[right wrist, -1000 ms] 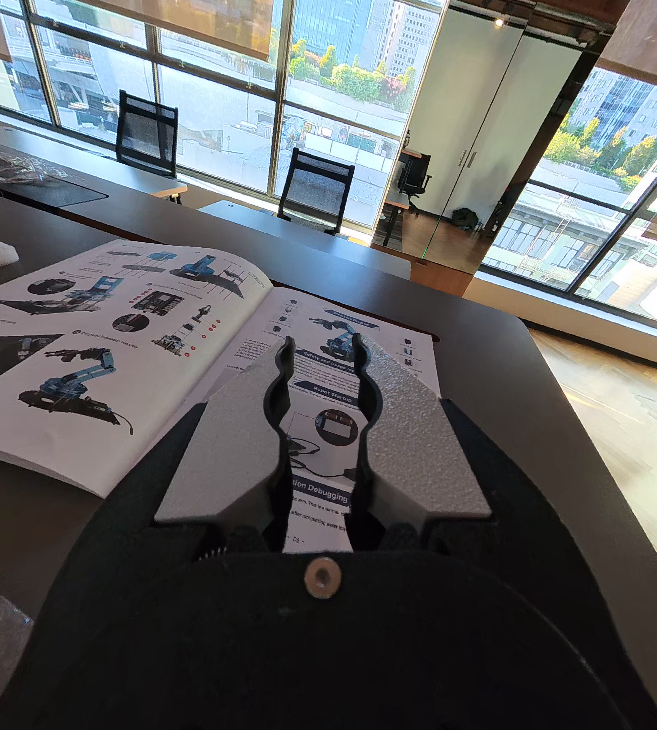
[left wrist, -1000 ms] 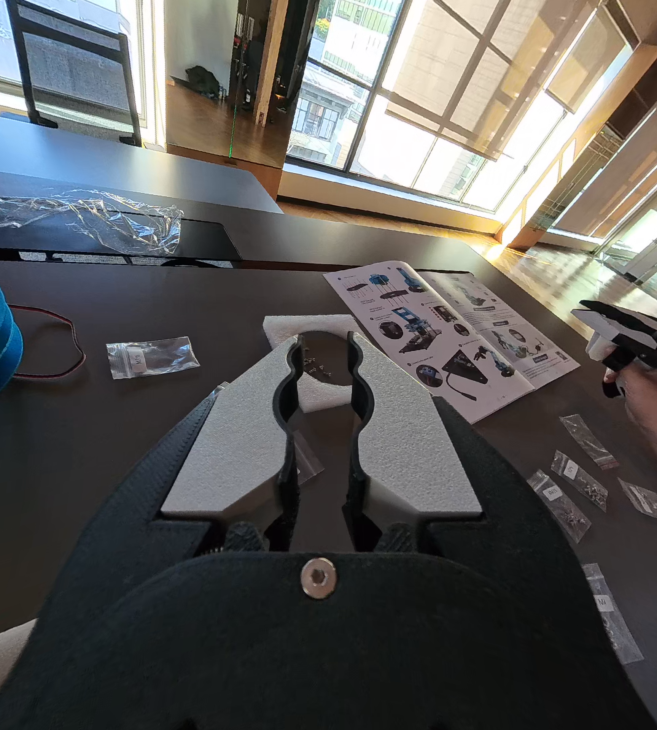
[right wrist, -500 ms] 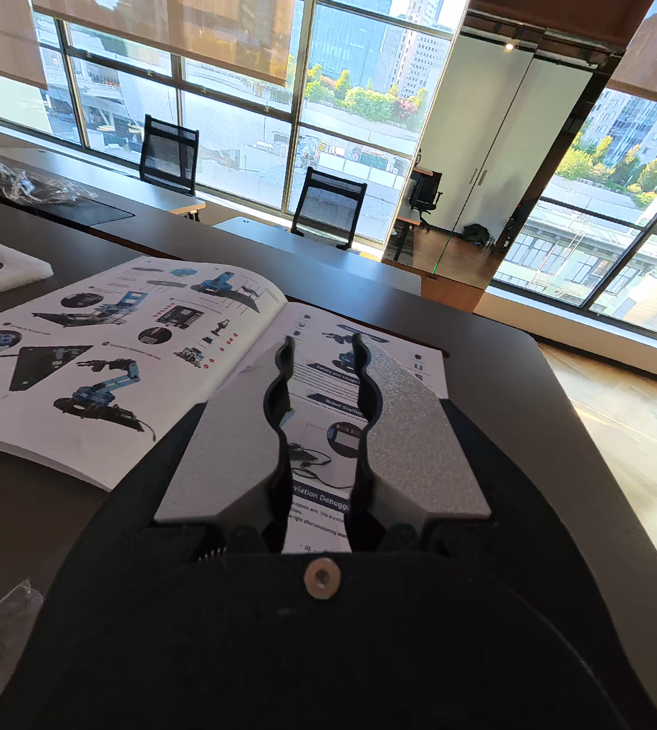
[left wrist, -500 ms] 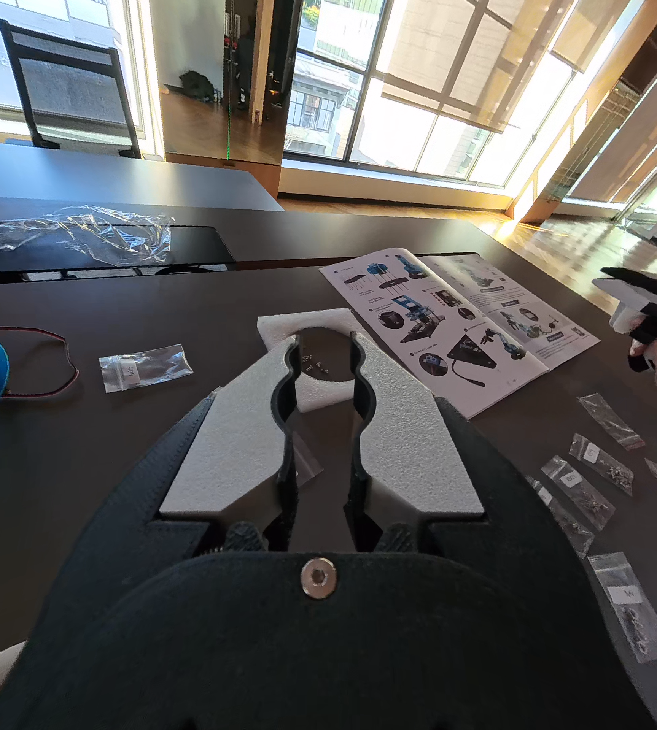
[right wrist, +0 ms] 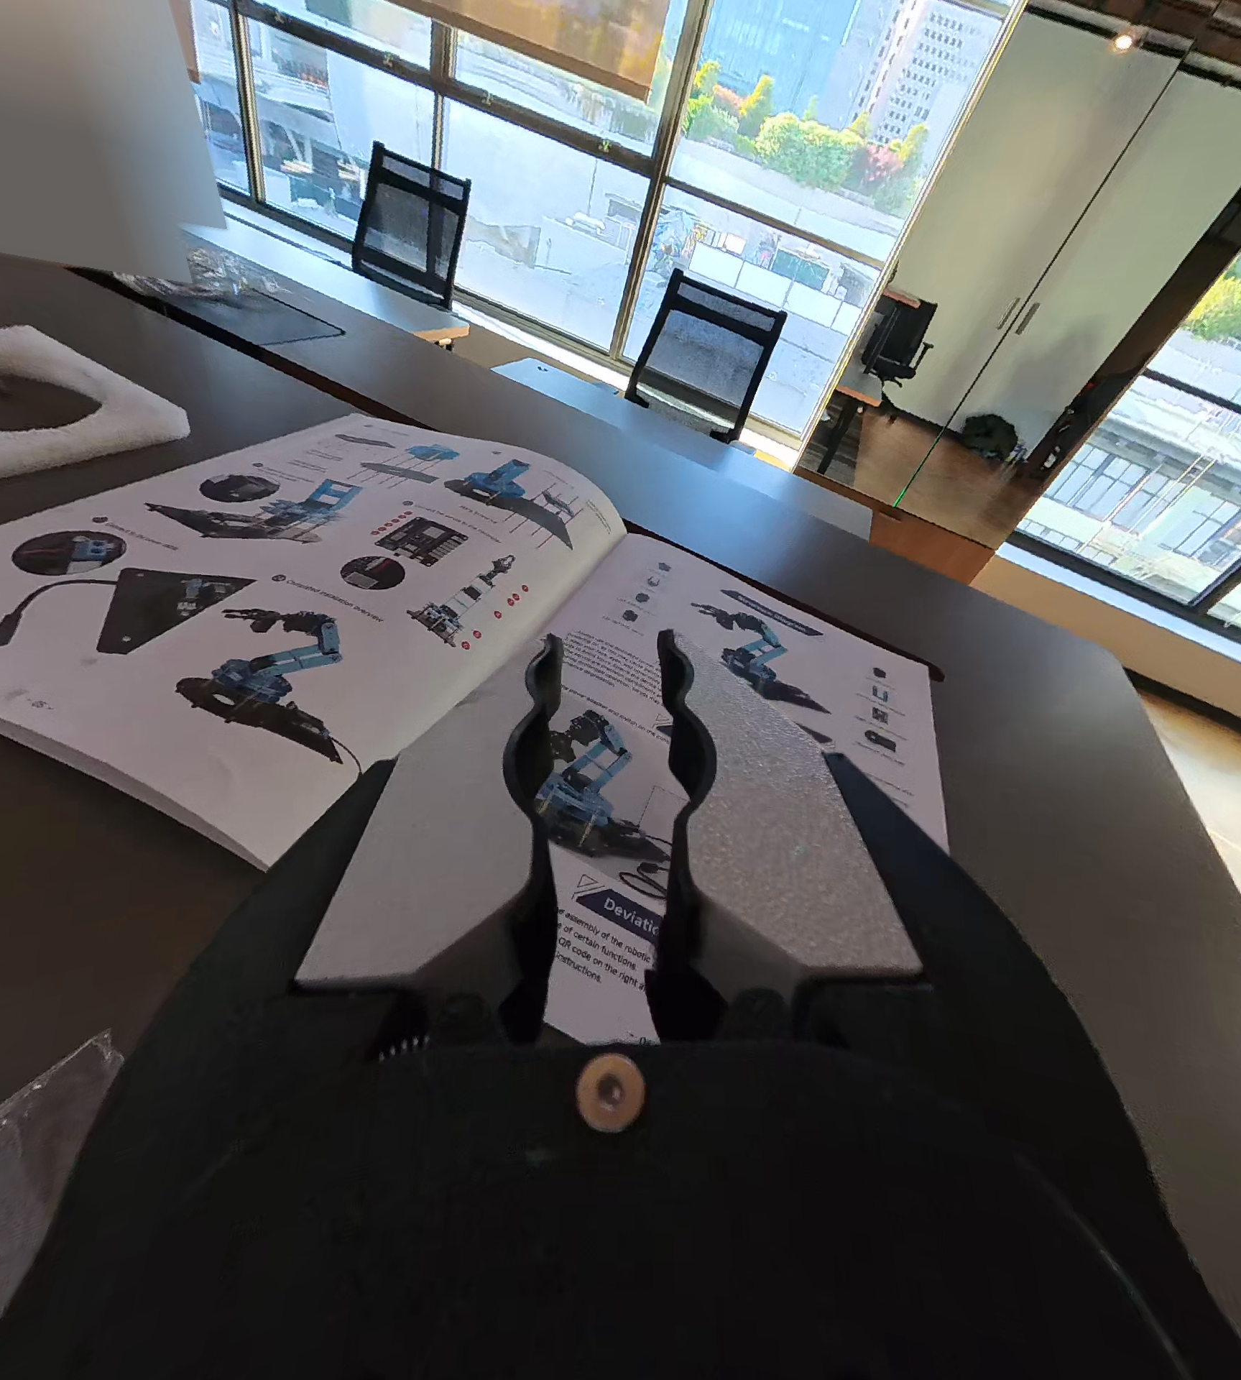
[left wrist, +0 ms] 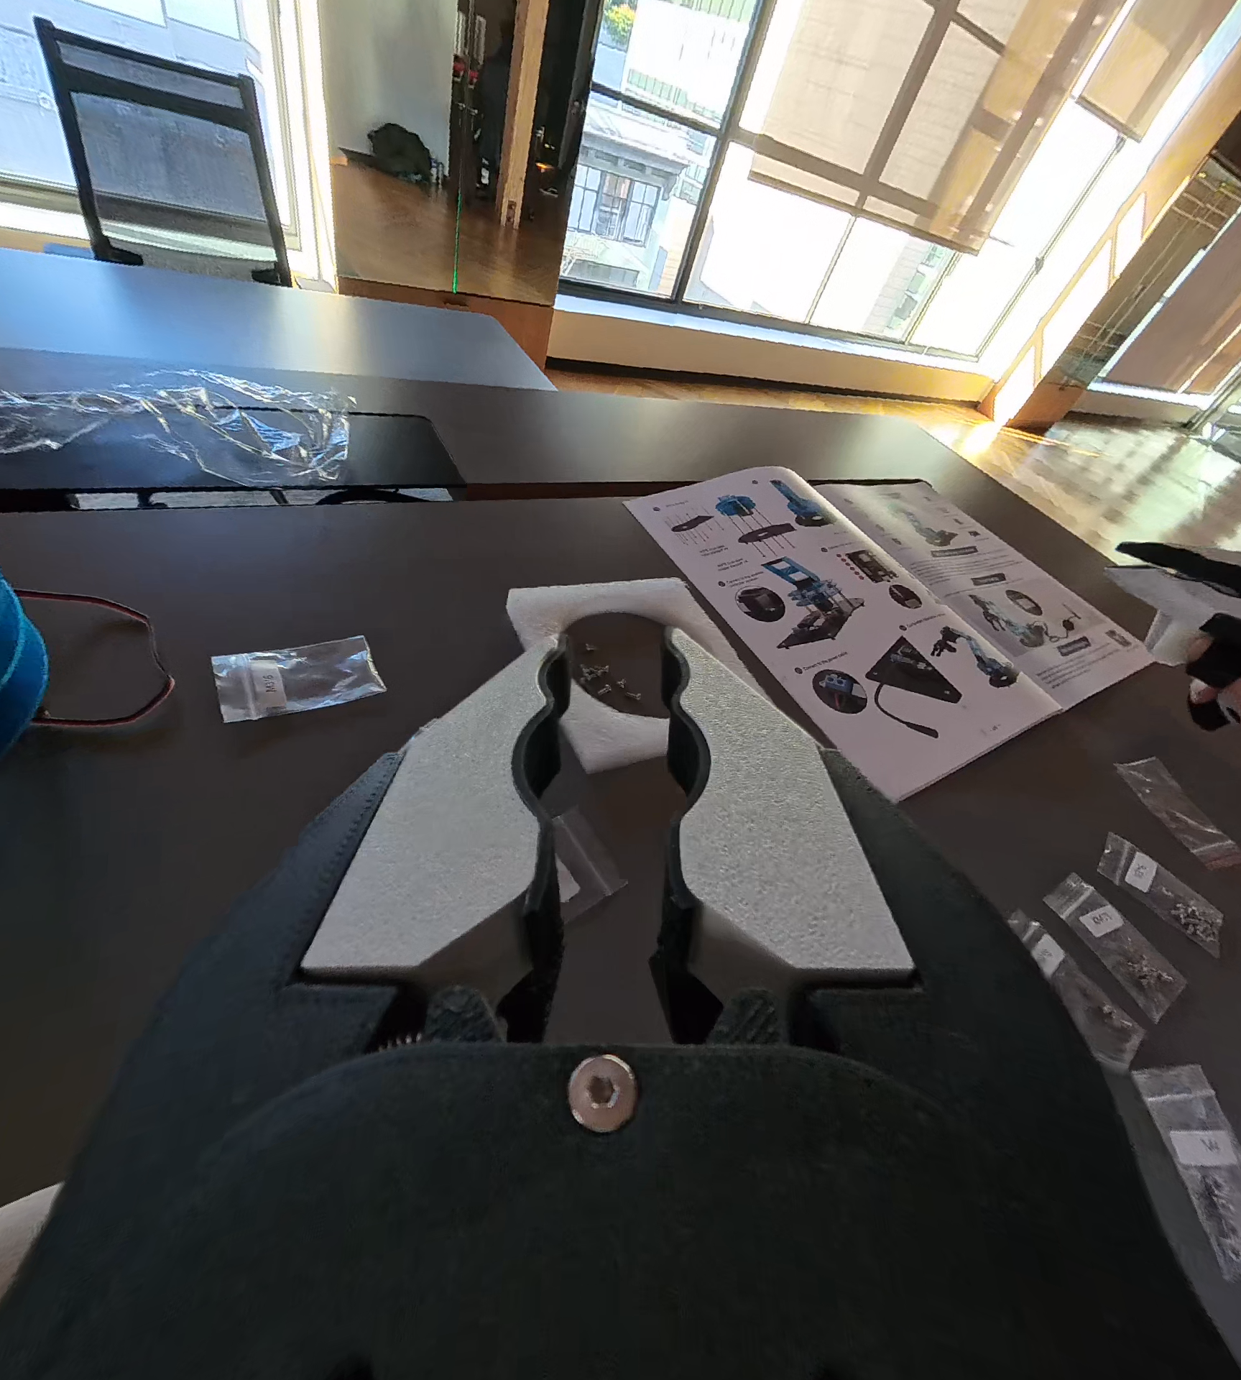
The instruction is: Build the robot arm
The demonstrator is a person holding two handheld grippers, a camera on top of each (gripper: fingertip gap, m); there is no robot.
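Hovering apart, left gripper (left wrist: pixel 613 650) over foam (left wrist: pixel 606 735), right gripper (right wrist: pixel 606 650) seemingly above booklet (right wrist: pixel 289 597).

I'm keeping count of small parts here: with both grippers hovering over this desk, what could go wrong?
The loose screws lie unbagged inside the white foam frame, just beyond the open left gripper; a nudge might scatter them. The open right gripper hangs low over the open manual and could crease a page.

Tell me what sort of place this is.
Probably an office meeting room used for kit assembly: a long dark table, black mesh office chairs by floor-to-ceiling windows, and an open illustrated assembly booklet.
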